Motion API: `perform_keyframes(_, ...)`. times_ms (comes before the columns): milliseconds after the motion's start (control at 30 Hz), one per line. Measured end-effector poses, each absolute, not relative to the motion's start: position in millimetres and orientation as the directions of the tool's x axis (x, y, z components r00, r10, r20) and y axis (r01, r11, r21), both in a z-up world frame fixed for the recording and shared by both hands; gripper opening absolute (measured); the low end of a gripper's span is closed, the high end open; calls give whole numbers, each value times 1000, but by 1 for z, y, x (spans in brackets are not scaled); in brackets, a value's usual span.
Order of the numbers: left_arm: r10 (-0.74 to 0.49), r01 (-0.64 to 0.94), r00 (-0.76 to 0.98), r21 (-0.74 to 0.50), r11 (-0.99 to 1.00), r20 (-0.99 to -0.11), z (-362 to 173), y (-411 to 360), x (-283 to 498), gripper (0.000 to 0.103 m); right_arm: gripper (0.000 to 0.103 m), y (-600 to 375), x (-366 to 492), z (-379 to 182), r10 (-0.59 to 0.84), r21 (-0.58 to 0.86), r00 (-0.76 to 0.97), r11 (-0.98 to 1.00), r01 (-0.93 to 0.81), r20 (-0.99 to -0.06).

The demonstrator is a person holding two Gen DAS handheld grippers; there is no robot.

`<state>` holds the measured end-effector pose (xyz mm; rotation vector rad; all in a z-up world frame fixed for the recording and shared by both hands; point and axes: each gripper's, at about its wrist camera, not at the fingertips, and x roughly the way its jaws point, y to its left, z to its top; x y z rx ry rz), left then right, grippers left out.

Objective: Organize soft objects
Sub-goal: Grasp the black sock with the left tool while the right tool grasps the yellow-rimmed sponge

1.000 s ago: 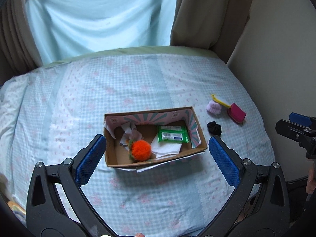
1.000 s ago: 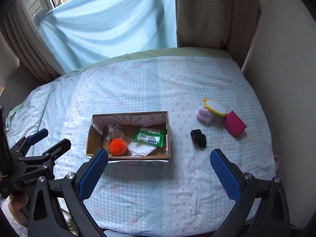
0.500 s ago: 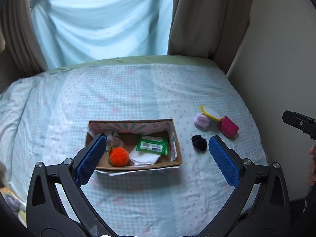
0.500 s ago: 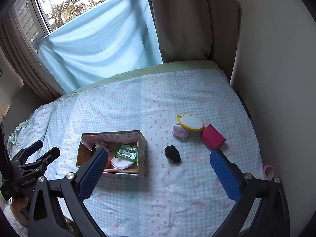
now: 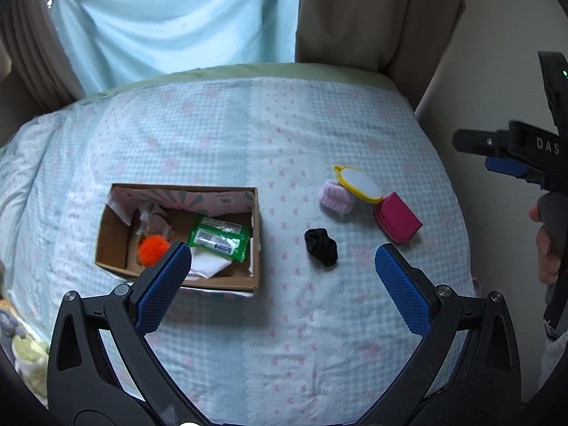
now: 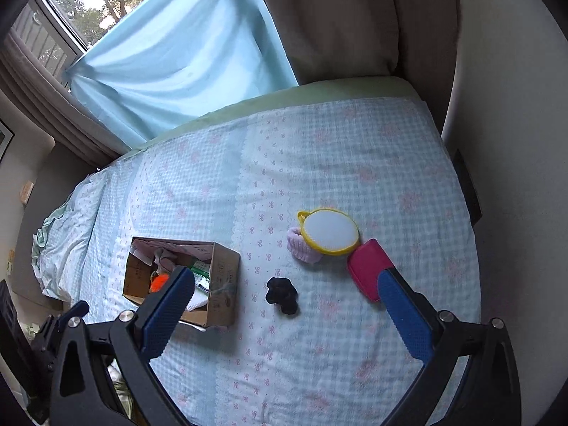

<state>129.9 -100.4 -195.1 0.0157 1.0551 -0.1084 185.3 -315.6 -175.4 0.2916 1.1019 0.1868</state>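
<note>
A cardboard box (image 5: 256, 245) (image 6: 225, 277) lies on the bed and holds an orange pom-pom (image 5: 152, 248), a green wipes pack (image 5: 218, 239) and white cloths. To its right lie a black scrunchie (image 5: 320, 246) (image 6: 282, 295), a pink fuzzy band (image 5: 335, 200) (image 6: 303, 248), a yellow-rimmed round mirror (image 5: 358, 184) (image 6: 329, 231) and a magenta pouch (image 5: 397, 217) (image 6: 367, 268). My left gripper (image 5: 280, 261) is open and empty, above the bed between box and scrunchie. My right gripper (image 6: 285, 285) is open and empty, hovering above the scrunchie.
The bed has a light blue checked cover (image 5: 284, 135). A wall (image 6: 514, 142) runs along its right side, and blue and brown curtains (image 5: 177, 17) hang behind it. The right gripper's body shows at the right edge of the left wrist view (image 5: 525, 156).
Both grippers have swung to the right over the bed, so the box now sits further left in both views. The scrunchie and the pink items sit nearer the centre. Both stay open.
</note>
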Motion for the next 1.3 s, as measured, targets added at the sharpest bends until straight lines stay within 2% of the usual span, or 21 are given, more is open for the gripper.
perform_keyframes(367, -135, 67, 368, -118, 991, -920, -323, -154, 175, 103, 103, -342, 296, -297, 353, 381, 281, 923, 49, -892)
perform_keyframes(633, -142, 39, 245, -137, 990, -959, -430, -169, 202, 103, 103, -330, 351, -399, 339, 347, 129, 937, 44, -932)
perform_keyframes(867, -108, 50, 228, -99, 994, -968, -476, -168, 217, 98, 103, -323, 367, -455, 313, 319, 85, 945, 66, -946)
perform_keyframes(900, -114, 51, 221, -105, 993, -969, -482, -169, 219, 92, 103, -321, 368, -458, 310, 315, 86, 947, 64, -947)
perform_keyframes(933, -118, 57, 207, -109, 992, -971, -487, -170, 221, 81, 102, -319, 367, -460, 312, 318, 92, 946, 63, -946)
perform_keyframes(1000, -117, 65, 184, -106, 992, -976, -496, -172, 223, 70, 102, -317, 366, -463, 320, 327, 101, 943, 66, -942)
perform_keyframes(1067, -118, 74, 208, -104, 992, -971, -496, -172, 222, 68, 91, -317, 364, -465, 324, 332, 106, 940, 78, -940)
perform_keyframes(1133, -107, 88, 223, -90, 992, -969, -494, -172, 221, 52, 84, -319, 362, -467, 355, 366, 116, 925, 98, -928)
perform_keyframes(1233, -110, 92, 232, -91, 992, -967, -491, -169, 224, 37, 72, -320, 358, -462, 362, 378, 146, 921, 100, -921)
perform_keyframes(1300, -116, 85, 234, -99, 991, -965, -490, -164, 225, 29, 55, -319, 355, -457, 364, 383, 174, 919, 94, -915)
